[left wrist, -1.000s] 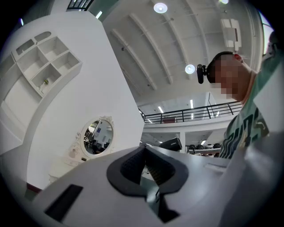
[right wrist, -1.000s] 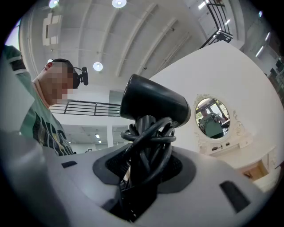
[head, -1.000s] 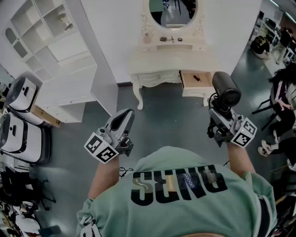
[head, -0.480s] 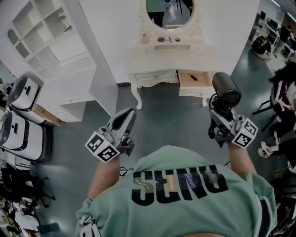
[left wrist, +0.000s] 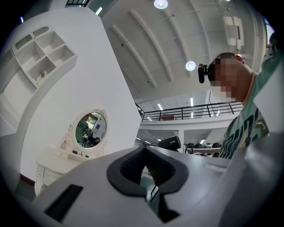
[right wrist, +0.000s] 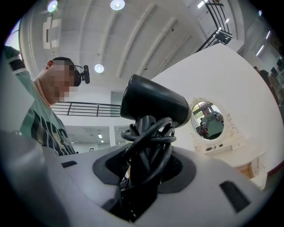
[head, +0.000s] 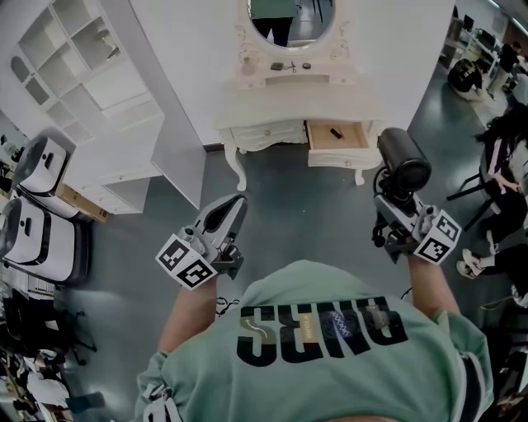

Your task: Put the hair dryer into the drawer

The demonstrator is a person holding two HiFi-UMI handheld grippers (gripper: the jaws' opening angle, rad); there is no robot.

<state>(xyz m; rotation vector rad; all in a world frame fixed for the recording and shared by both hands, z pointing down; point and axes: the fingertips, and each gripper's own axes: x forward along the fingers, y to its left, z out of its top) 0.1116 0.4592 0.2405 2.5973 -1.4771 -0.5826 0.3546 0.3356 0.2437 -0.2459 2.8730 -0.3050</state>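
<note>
The black hair dryer (head: 403,159) stands upright in my right gripper (head: 394,196), which is shut on its handle. Its cord is wound round the handle (right wrist: 148,146) between the jaws of the right gripper (right wrist: 144,170). Ahead, the white dressing table (head: 280,103) has its right wooden drawer (head: 337,137) pulled open, with a small dark item (head: 336,132) inside. My left gripper (head: 233,204) is held at the left, shut and empty, its pads meeting at the tips (left wrist: 144,150). The left gripper view also shows the hair dryer (left wrist: 170,142), small and beyond the jaws.
An oval mirror (head: 285,16) tops the table. A white shelf unit (head: 95,91) and white cases (head: 37,165) stand at the left. Chairs and seated people (head: 503,157) are at the right. Grey floor (head: 305,222) lies between me and the table.
The dressing table and its open drawer have shifted left in the head view and come nearer. Both grippers keep their pose, with the hair dryer still gripped.
</note>
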